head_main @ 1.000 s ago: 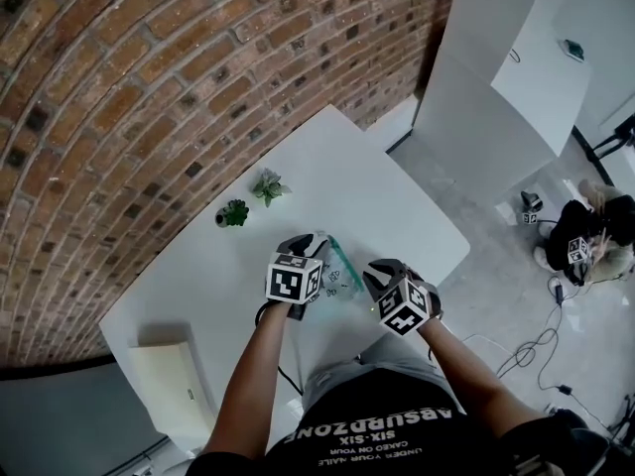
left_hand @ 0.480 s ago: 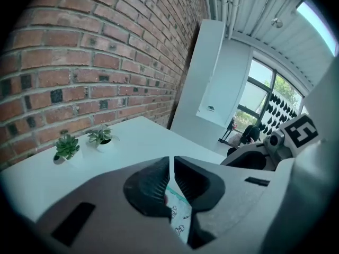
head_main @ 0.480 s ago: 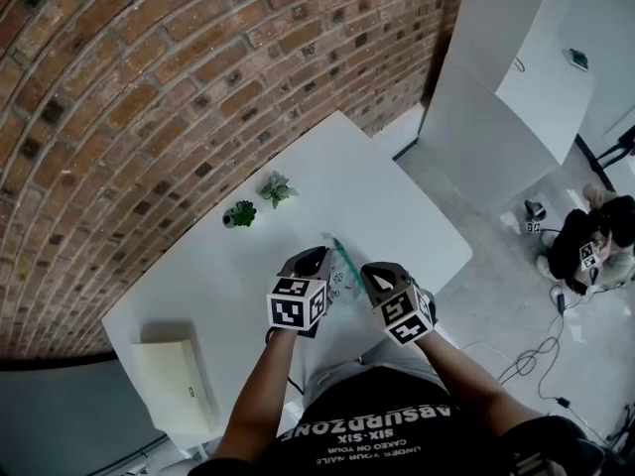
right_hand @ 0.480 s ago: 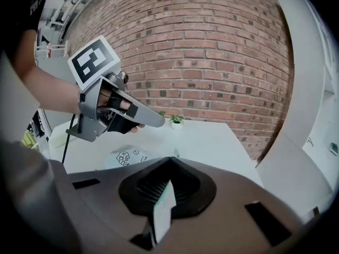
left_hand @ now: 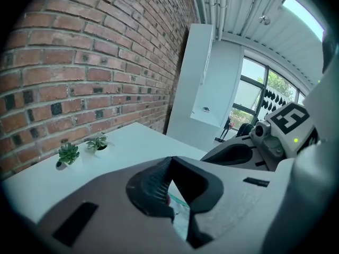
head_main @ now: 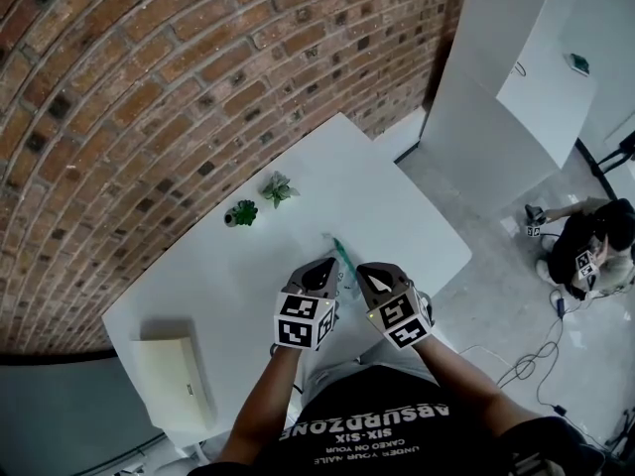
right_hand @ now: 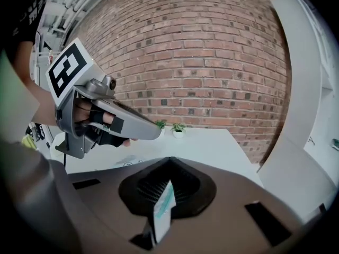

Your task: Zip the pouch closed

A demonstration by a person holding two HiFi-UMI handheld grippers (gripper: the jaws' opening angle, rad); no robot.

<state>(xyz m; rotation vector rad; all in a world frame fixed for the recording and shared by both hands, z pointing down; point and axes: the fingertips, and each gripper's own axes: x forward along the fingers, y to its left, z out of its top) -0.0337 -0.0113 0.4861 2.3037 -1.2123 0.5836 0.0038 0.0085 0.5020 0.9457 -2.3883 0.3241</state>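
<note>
The pouch (head_main: 340, 254) is held above the white table (head_main: 397, 206) between both grippers. The right gripper (head_main: 369, 272) is clamped on its teal-striped edge, and the left gripper (head_main: 320, 270) has just been closing its jaws, which now pinch the pouch alongside. The step in hand is securing the grip; next, one gripper must run along the zip while the other holds the edge taut.
</note>
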